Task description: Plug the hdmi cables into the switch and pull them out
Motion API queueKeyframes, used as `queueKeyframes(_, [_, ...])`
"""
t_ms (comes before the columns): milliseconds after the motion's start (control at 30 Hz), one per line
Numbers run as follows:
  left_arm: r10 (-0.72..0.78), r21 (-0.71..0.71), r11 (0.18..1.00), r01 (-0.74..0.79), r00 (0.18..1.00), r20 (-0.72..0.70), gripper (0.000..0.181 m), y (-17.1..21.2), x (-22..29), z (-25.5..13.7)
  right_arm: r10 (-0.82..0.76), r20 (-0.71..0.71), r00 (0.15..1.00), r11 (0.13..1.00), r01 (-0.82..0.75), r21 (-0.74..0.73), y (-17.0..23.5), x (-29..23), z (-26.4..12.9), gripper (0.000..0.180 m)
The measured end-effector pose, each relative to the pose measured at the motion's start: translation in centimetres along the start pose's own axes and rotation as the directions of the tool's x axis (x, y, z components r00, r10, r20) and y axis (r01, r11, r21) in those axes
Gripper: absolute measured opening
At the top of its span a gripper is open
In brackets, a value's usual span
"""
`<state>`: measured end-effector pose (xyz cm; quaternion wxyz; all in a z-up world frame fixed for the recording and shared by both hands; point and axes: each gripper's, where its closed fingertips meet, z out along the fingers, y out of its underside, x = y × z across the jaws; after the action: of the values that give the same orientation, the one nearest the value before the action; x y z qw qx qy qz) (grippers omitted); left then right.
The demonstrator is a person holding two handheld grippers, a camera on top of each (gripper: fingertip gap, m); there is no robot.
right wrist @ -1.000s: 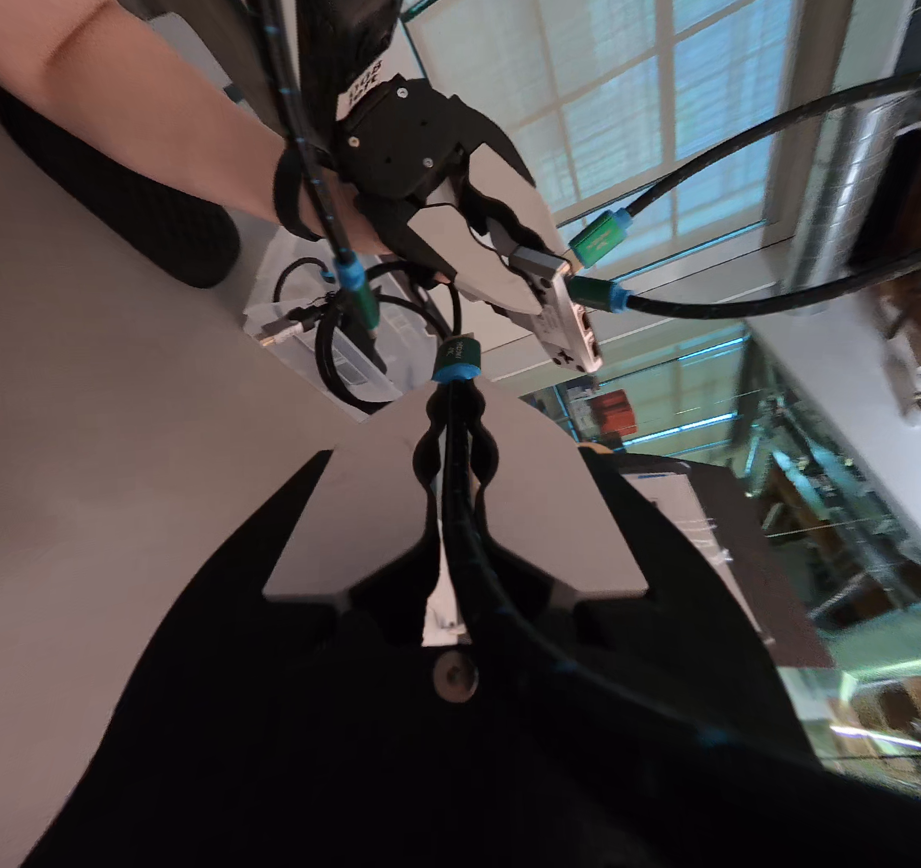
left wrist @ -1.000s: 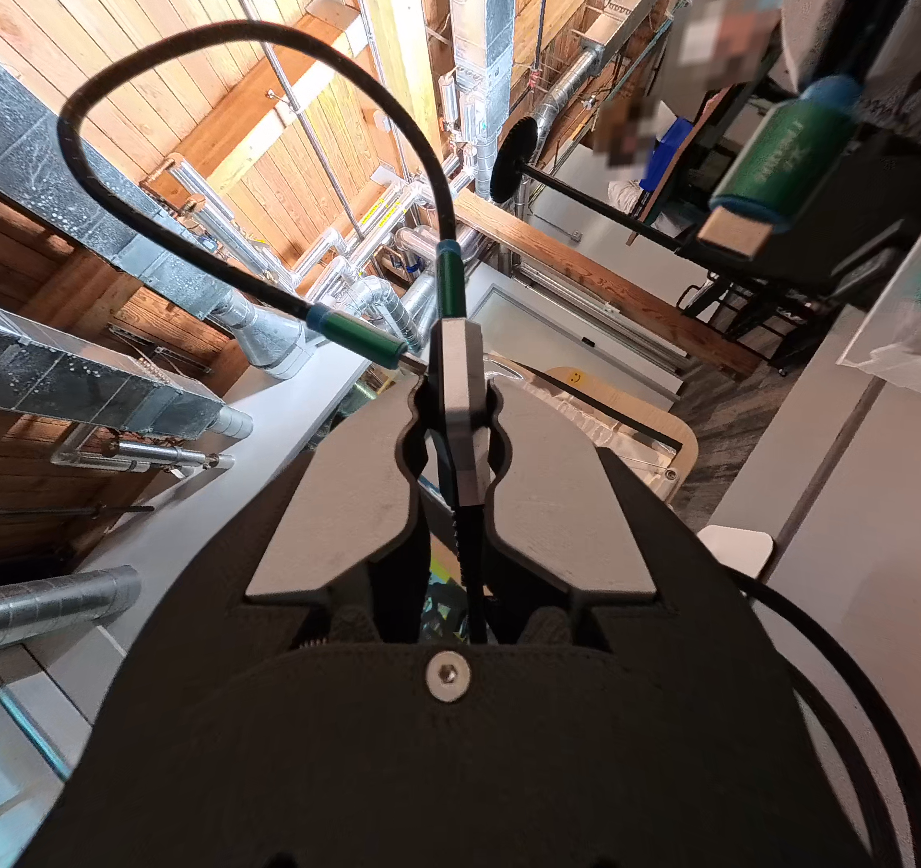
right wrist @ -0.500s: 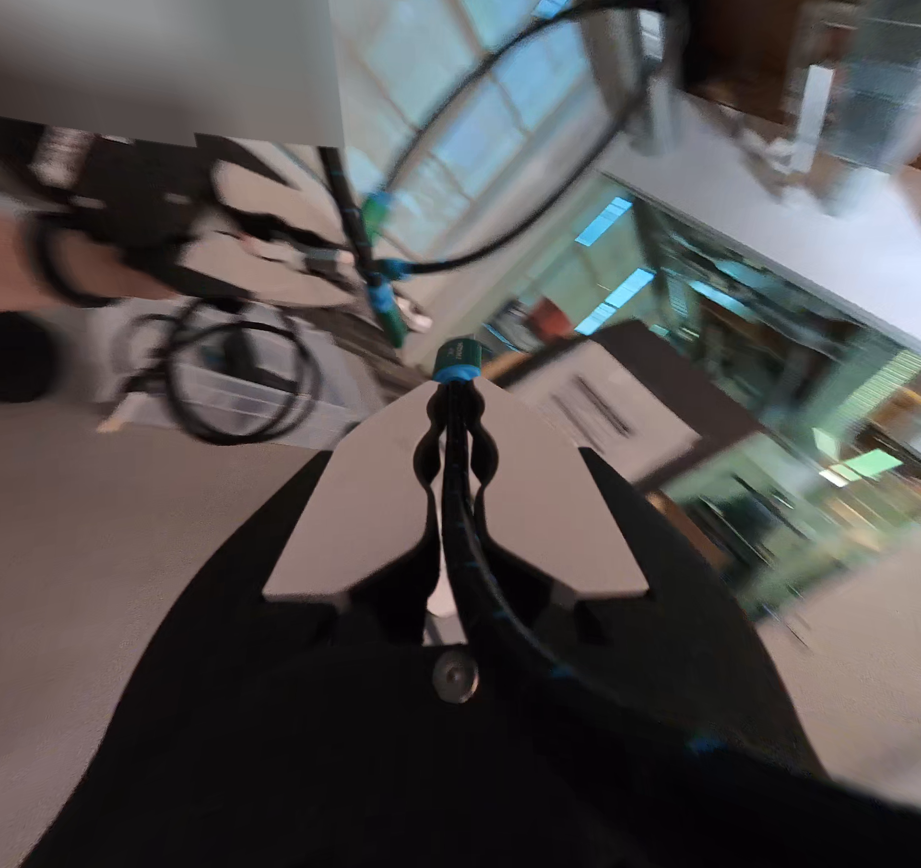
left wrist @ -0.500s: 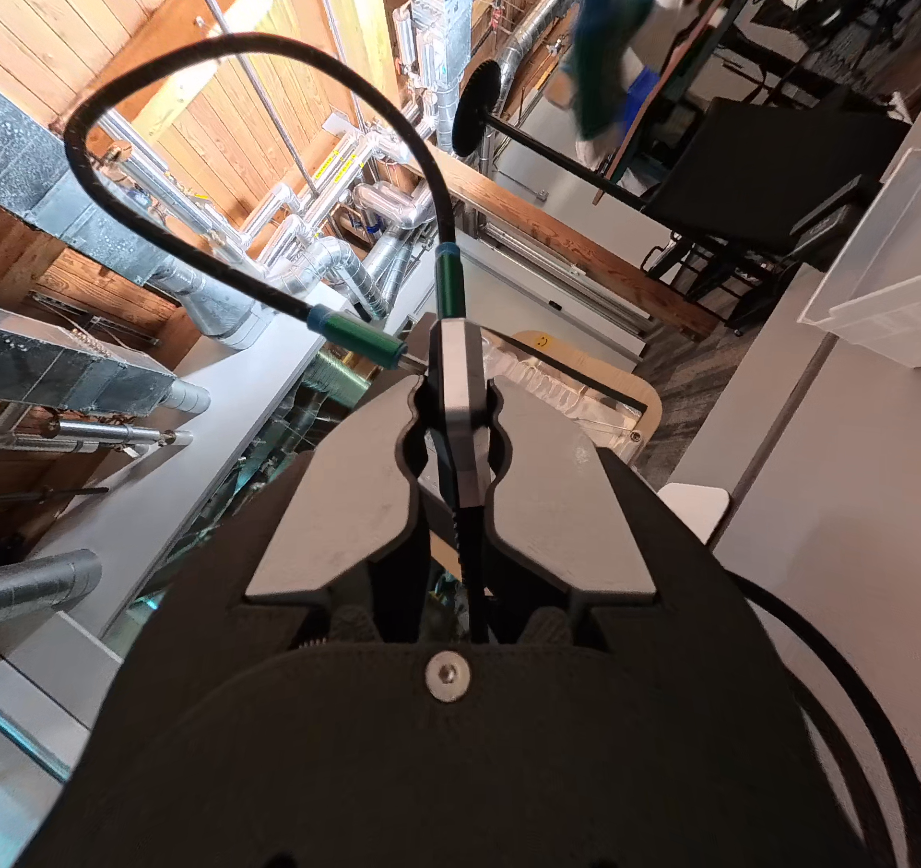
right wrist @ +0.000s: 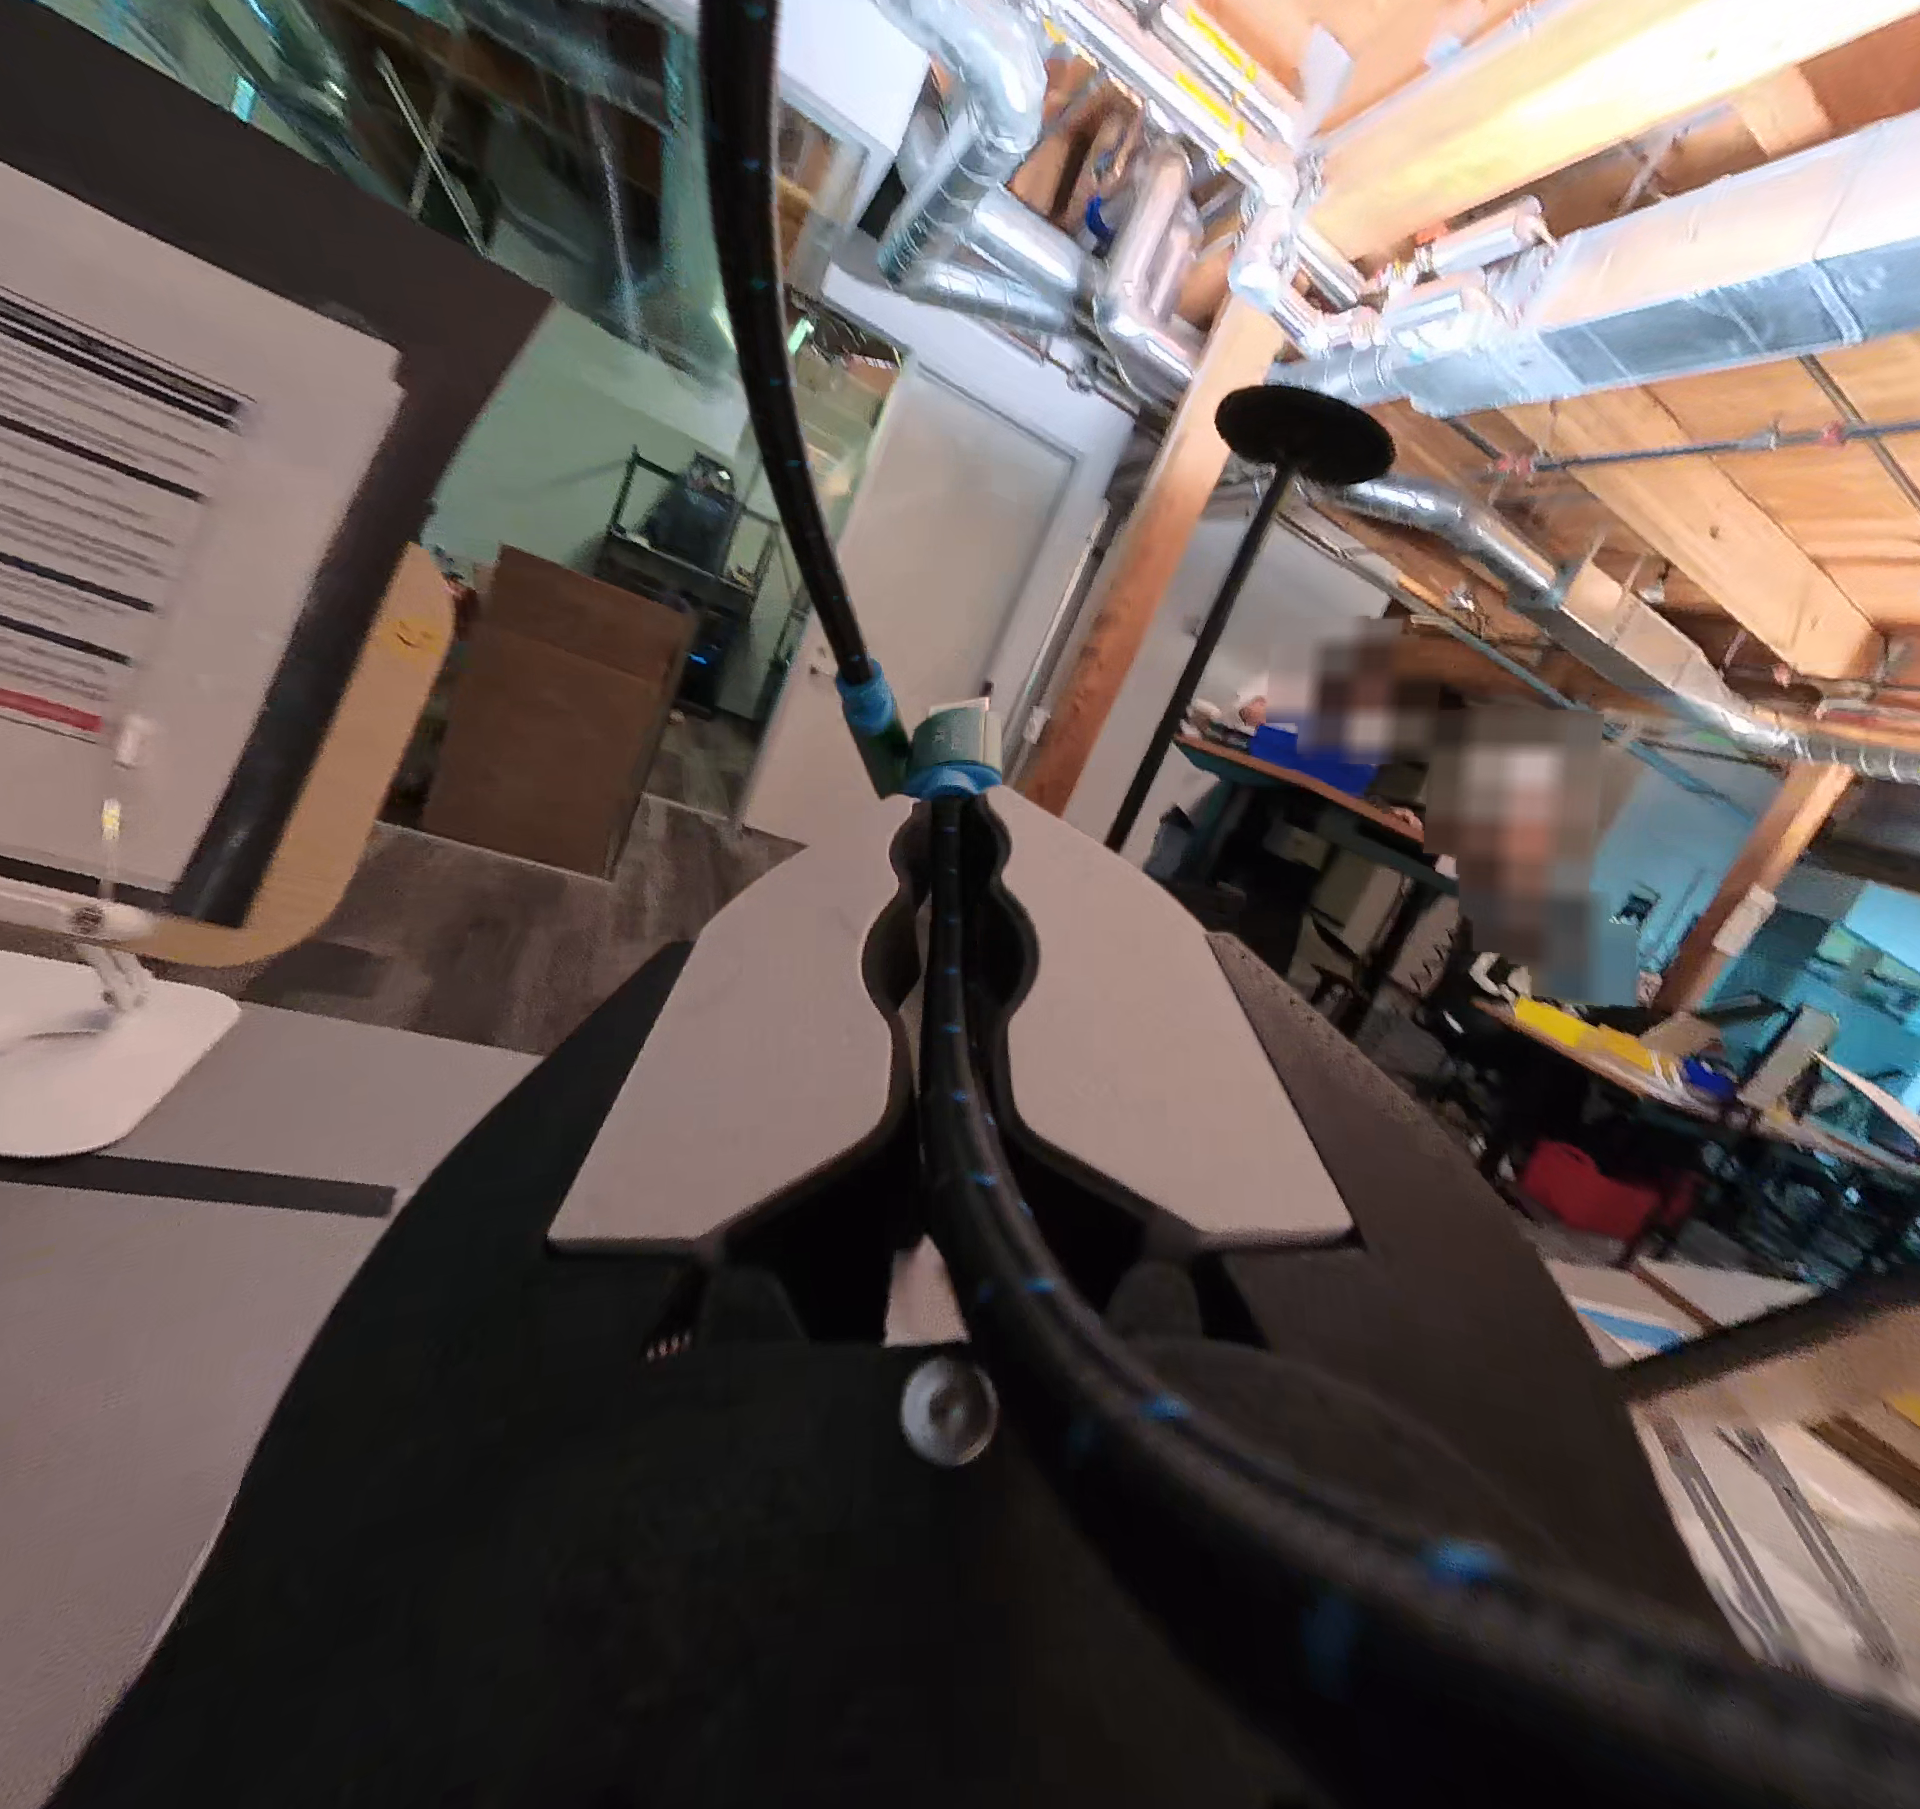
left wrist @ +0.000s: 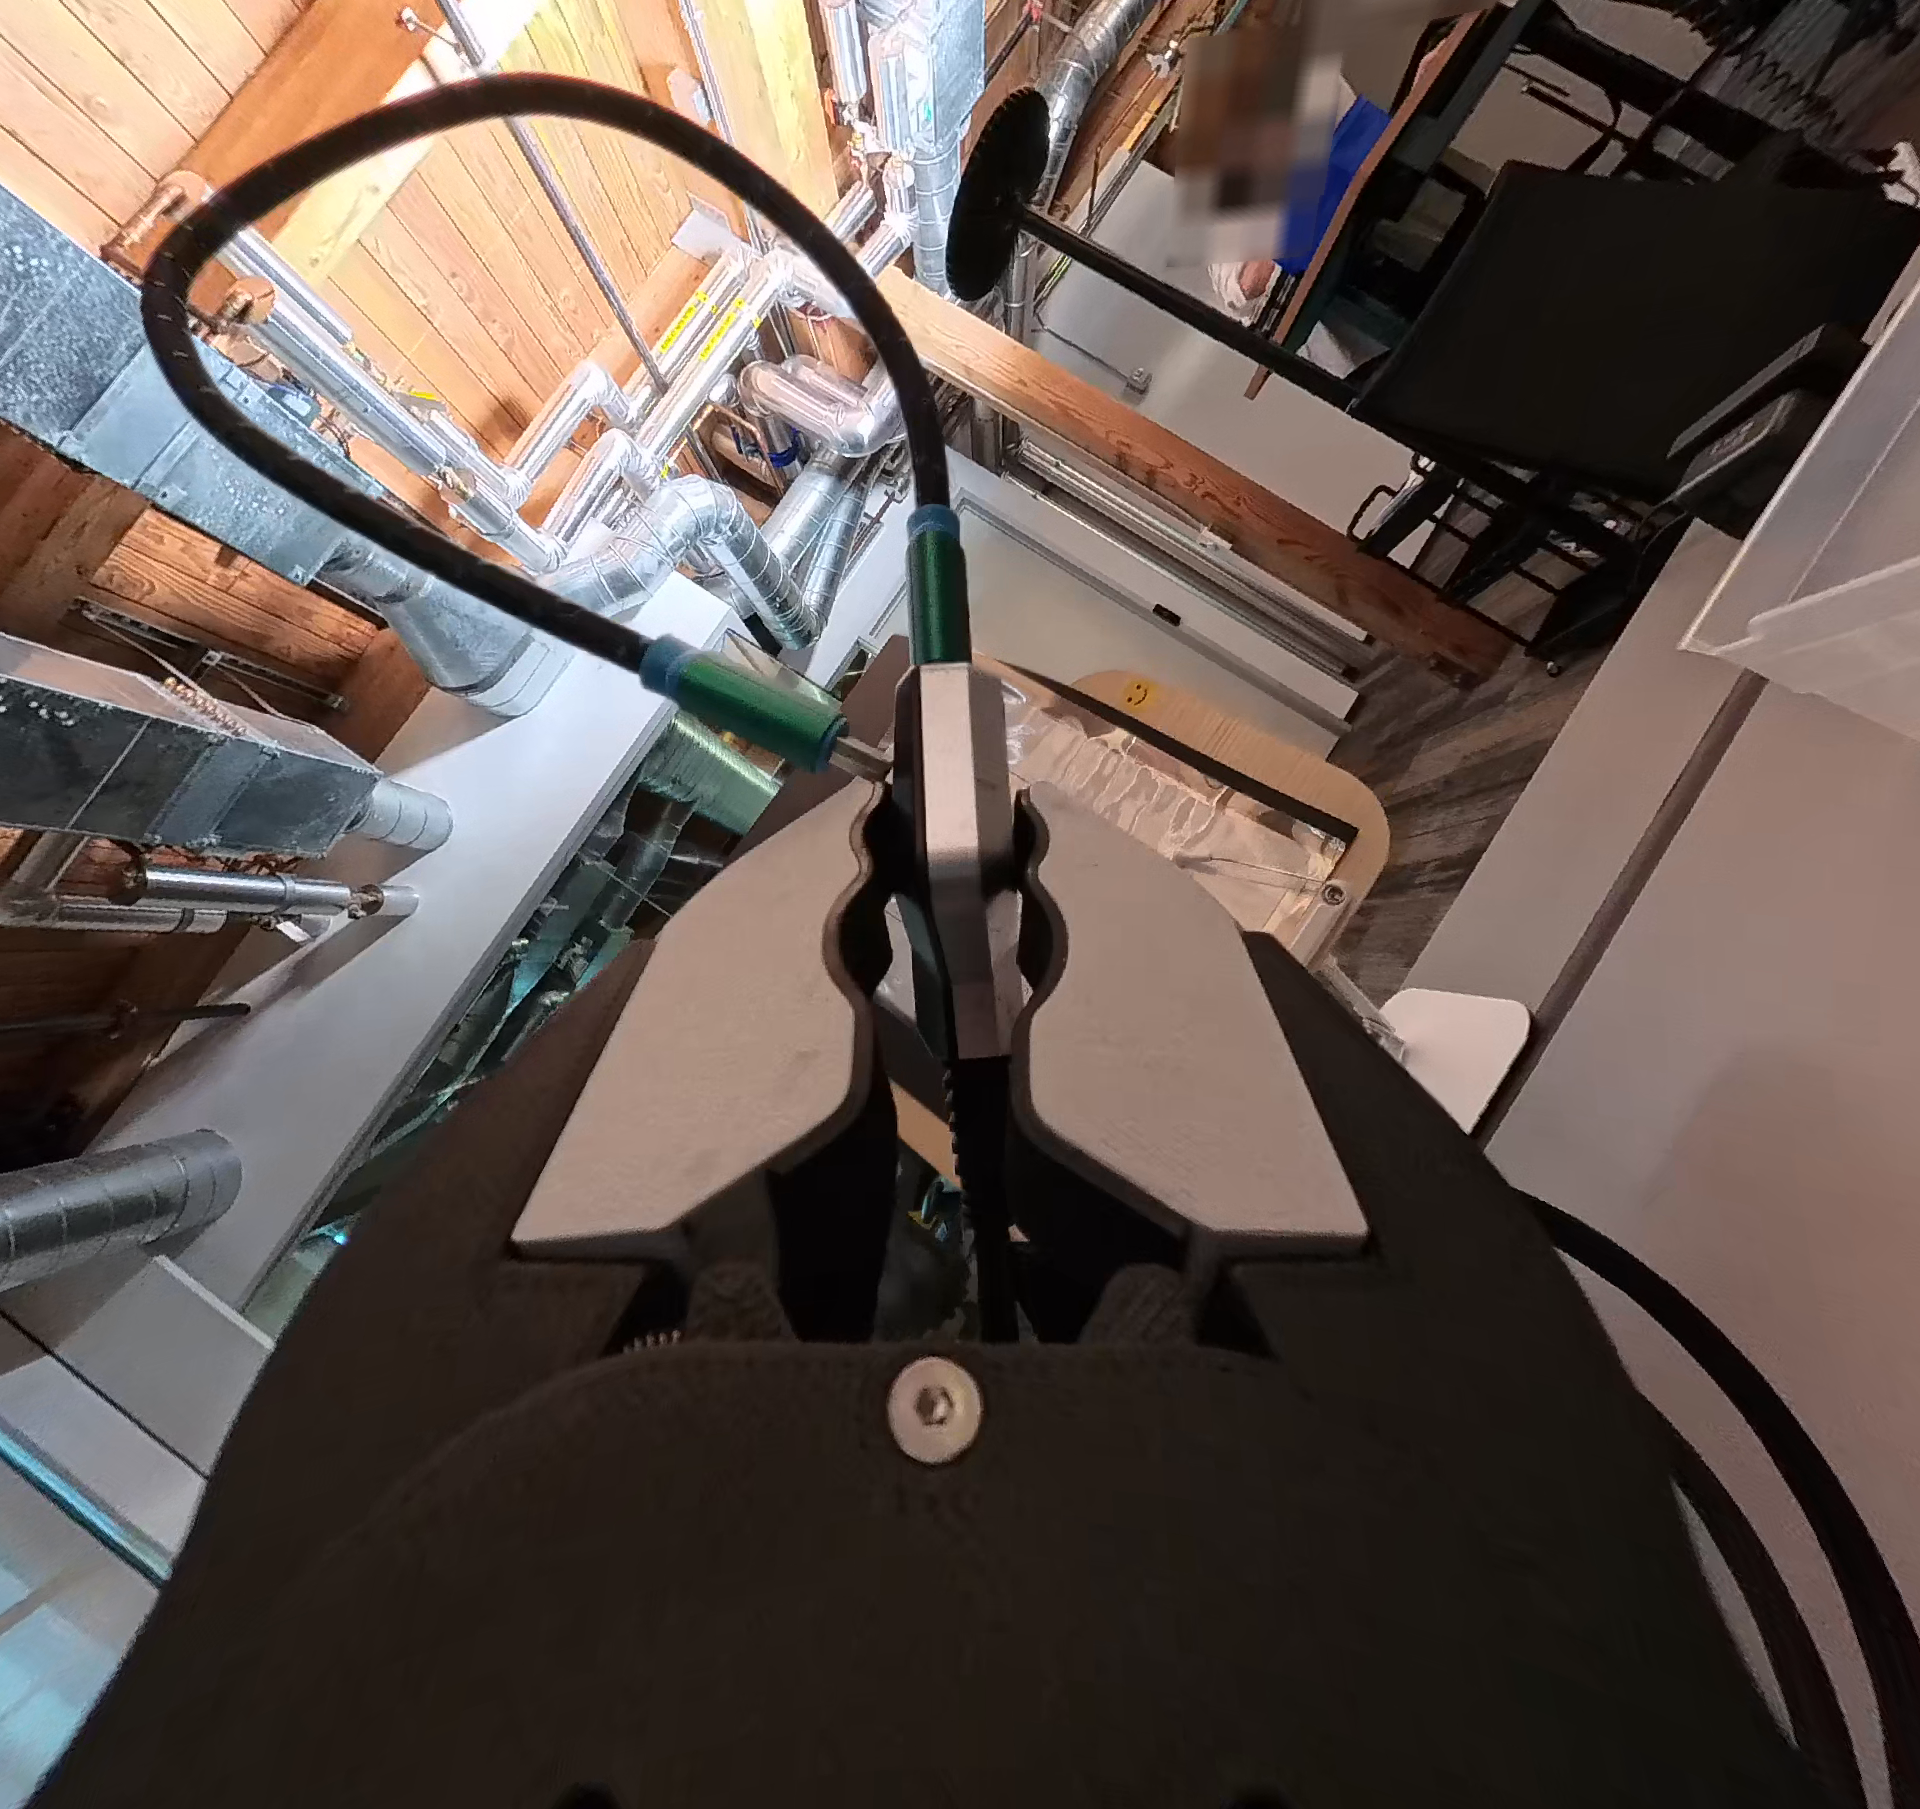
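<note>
Black tool [left wrist: 951, 824] bodies (grey pads [left wrist: 1164, 1032], silver screws [left wrist: 933, 1414]).

Switch [left wrist: 951, 855] clamped in left hand-held gripper [left wrist: 951, 824]: brushed grey metal, matt; plugs [left wrist: 753, 705] seated in it are glossy green anodised metal with blue rubbery collars, cable [left wrist: 312, 502] jacket black woven braid. Gripper fingers [left wrist: 717, 1063] smooth matt grey, body rough black plastic. Beyond right hand-held gripper [right wrist: 951, 814]: bare wood ceiling planks [right wrist: 1714, 429], shiny foil-wrapped ducts [right wrist: 977, 242]; bench [right wrist: 208, 1271] matt grey.

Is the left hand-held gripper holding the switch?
Yes, the left hand-held gripper is shut on the grey switch, with two green plugs in it.
</note>
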<state>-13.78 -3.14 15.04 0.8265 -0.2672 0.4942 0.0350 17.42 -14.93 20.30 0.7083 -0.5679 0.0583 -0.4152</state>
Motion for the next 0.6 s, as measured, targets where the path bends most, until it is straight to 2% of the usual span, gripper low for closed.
queueKeyframes(167, [0.008, 0.008, 1.0, -0.008, 1.0, -0.01, 0.02, -0.4, 0.4, 0.0, -0.015, -0.089, 0.996, 0.999, 0.011, -0.046, 1.8, 2.3, 0.5, 0.007])
queueKeyframes(600, [0.008, 0.004, 1.0, -0.007, 1.0, -0.009, 0.02, -0.3, 0.3, 0.0, -0.013, -0.097, 0.995, 0.998, 0.006, -0.07, 2.8, 2.4, 1.0, 0.006])
